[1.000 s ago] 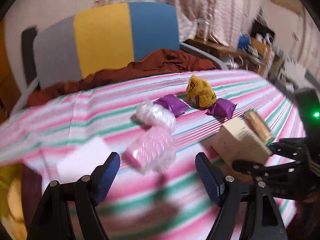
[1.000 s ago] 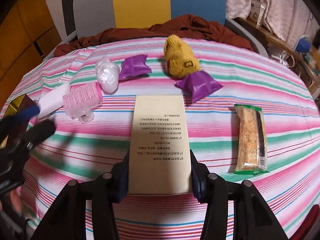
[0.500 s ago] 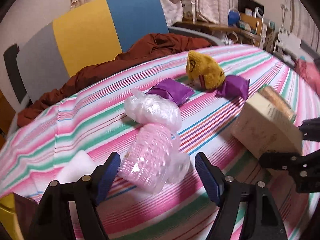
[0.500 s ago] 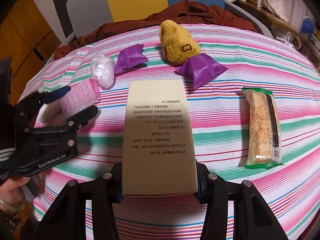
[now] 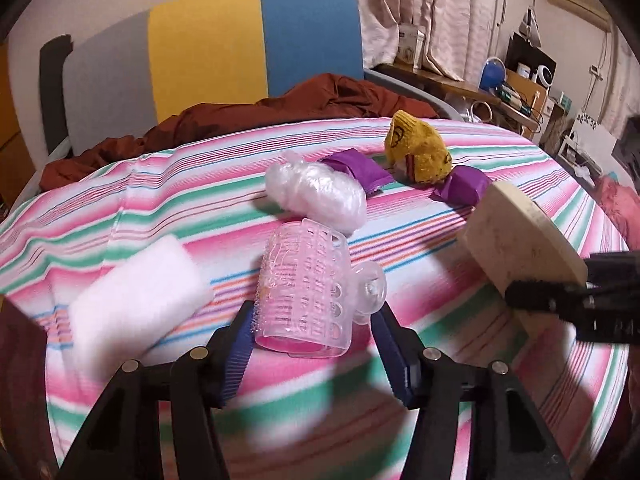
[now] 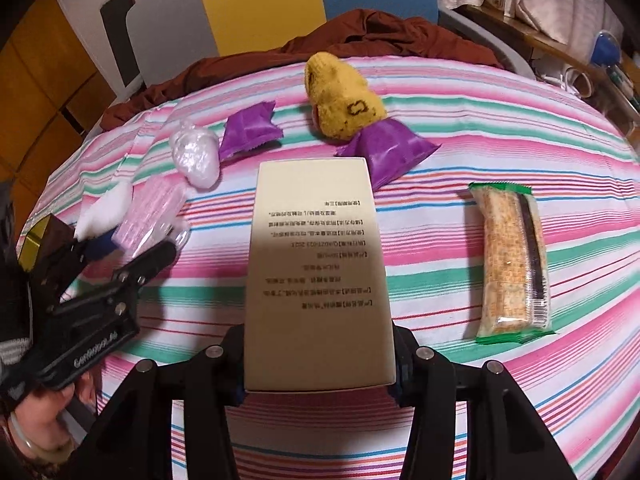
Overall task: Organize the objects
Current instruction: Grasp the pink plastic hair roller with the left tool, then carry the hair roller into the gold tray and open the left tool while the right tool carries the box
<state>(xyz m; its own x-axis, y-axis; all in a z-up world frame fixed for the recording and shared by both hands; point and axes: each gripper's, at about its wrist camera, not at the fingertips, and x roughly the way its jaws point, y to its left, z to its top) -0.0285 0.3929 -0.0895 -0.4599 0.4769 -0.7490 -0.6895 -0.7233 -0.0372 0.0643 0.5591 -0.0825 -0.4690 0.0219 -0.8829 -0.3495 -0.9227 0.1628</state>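
A pink hair roller in a clear plastic case (image 5: 308,292) lies on the striped tablecloth (image 5: 160,200). My left gripper (image 5: 316,344) has its blue pads on both sides of the roller's near end and looks closed on it; it also shows in the right wrist view (image 6: 136,244). My right gripper (image 6: 318,364) is shut on a beige box (image 6: 318,264) with printed text, held just above the cloth. The box also shows in the left wrist view (image 5: 516,236).
A white sponge (image 5: 136,296) lies left of the roller. A crumpled clear bag (image 5: 320,192), two purple packets (image 6: 250,130) (image 6: 390,150), a yellow knitted toy (image 6: 342,104) and a cereal bar (image 6: 512,260) lie around. A brown cloth (image 5: 280,112) and a chair (image 5: 208,48) stand behind.
My left gripper has moved forward and closed its jaws around the pink roller. My right gripper still holds the beige box in about the same place.
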